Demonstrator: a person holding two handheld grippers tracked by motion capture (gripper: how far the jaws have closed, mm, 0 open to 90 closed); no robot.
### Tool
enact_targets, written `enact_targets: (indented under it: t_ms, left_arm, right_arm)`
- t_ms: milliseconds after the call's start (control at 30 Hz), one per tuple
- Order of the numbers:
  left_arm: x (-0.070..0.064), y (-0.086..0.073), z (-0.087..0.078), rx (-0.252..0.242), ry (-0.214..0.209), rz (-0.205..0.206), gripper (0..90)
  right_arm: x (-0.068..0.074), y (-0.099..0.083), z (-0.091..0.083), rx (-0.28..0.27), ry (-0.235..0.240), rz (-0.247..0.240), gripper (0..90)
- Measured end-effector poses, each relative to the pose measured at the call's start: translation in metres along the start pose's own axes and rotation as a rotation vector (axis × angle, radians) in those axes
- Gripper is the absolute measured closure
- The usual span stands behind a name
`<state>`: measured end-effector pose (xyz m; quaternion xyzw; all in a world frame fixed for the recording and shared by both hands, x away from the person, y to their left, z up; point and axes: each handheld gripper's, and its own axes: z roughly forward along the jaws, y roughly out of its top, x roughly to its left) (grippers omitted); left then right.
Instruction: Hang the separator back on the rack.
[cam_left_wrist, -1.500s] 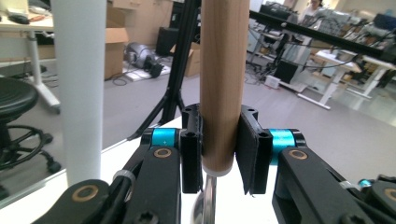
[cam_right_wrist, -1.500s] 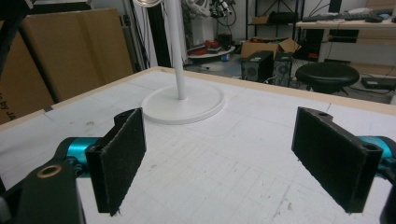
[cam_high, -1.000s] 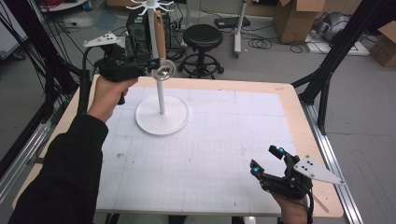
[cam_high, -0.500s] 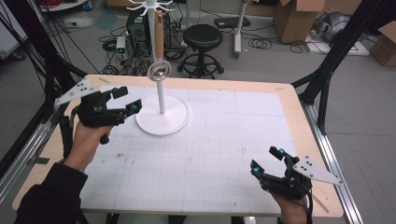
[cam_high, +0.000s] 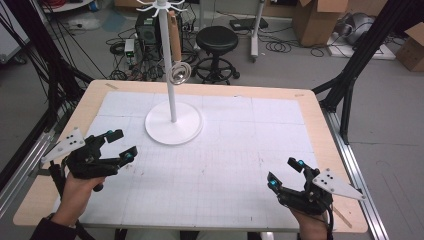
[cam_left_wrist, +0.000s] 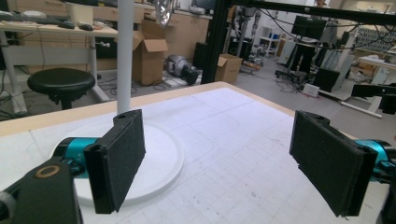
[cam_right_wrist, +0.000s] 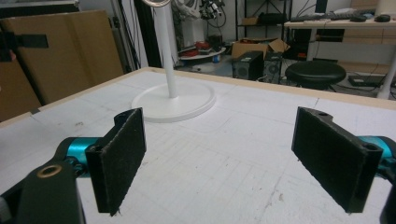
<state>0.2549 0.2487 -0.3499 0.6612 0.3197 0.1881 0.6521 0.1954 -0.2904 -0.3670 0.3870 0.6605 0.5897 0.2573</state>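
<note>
A white stand (cam_high: 173, 131) with a round base and a thin pole rises at the back middle of the table. From a hook at its top hangs a small metal strainer (cam_high: 178, 73) with a wooden handle. My left gripper (cam_high: 123, 143) is low over the table's front left, open and holding nothing. My right gripper (cam_high: 285, 173) is at the front right, also open with nothing in it. In the left gripper view, that gripper (cam_left_wrist: 219, 163) faces the stand's base (cam_left_wrist: 156, 154). In the right gripper view, the right gripper (cam_right_wrist: 224, 156) looks toward the stand (cam_right_wrist: 175, 102) farther off.
The white gridded mat (cam_high: 225, 155) covers the wooden table (cam_high: 310, 100). A black stool (cam_high: 216, 37) and cardboard boxes (cam_high: 315, 20) stand on the floor behind. Black frame struts (cam_high: 350, 75) rise at the table's right and left sides.
My left gripper has come away from the strainer on the stand and dropped down and back to the table's front left. The strainer hangs free. The right gripper has stayed put.
</note>
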Motion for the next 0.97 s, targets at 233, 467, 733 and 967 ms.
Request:
enact_targets:
  t_ms: [233, 467, 733, 967]
  left_arm:
    - [0.003, -0.013, -0.008, -0.007, -0.006, -0.011, 18.7]
    - [0.002, -0.019, -0.013, -0.007, -0.006, -0.013, 18.8]
    - [0.004, -0.023, -0.012, -0.003, 0.0, -0.017, 19.1]
    - [0.004, -0.025, -0.01, 0.005, 0.001, -0.022, 19.1]
  right_arm:
    - [0.001, -0.003, 0.002, -0.003, -0.007, -0.016, 16.3]
    - [0.006, -0.006, 0.006, 0.021, -0.006, -0.03, 16.4]
    - [0.005, -0.008, 0.008, 0.025, -0.006, -0.036, 16.4]
    - [0.003, -0.008, 0.008, 0.03, -0.002, -0.024, 16.3]
